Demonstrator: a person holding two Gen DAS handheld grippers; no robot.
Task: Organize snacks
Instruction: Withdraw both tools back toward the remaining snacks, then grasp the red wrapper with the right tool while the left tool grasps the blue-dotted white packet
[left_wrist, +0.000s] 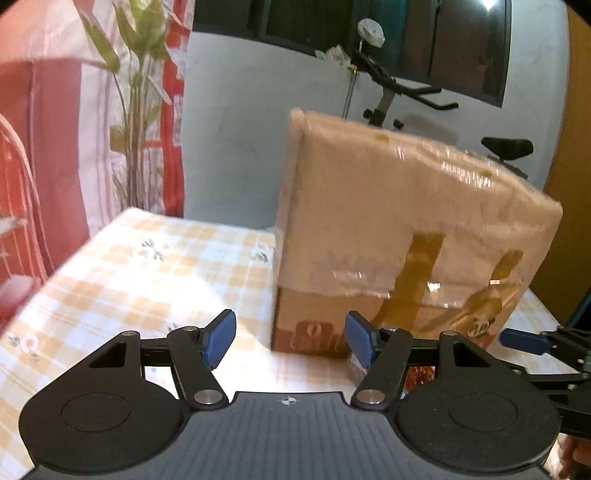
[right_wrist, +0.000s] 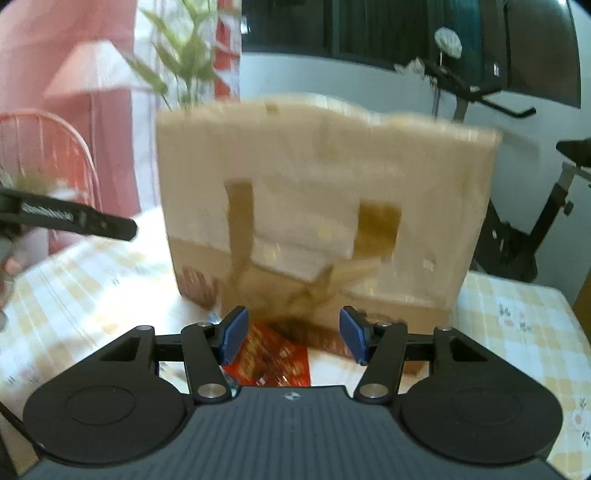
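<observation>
Blue-padded left tongs (left_wrist: 290, 341) and right tongs (right_wrist: 292, 334), agape, tilted toward cardboard box (left_wrist: 406, 221).

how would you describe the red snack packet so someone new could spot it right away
Start at the table with the yellow checked cloth and find the big cardboard box wrapped in clear plastic standing on it. The red snack packet lies flat on the cloth at the foot of that box, on the near side. It is the only bright red, glossy thing there.

Box (right_wrist: 325, 206) on the table (left_wrist: 147, 266), snack packet (right_wrist: 273, 360) before it, exercise bike (left_wrist: 406, 92) behind.
</observation>
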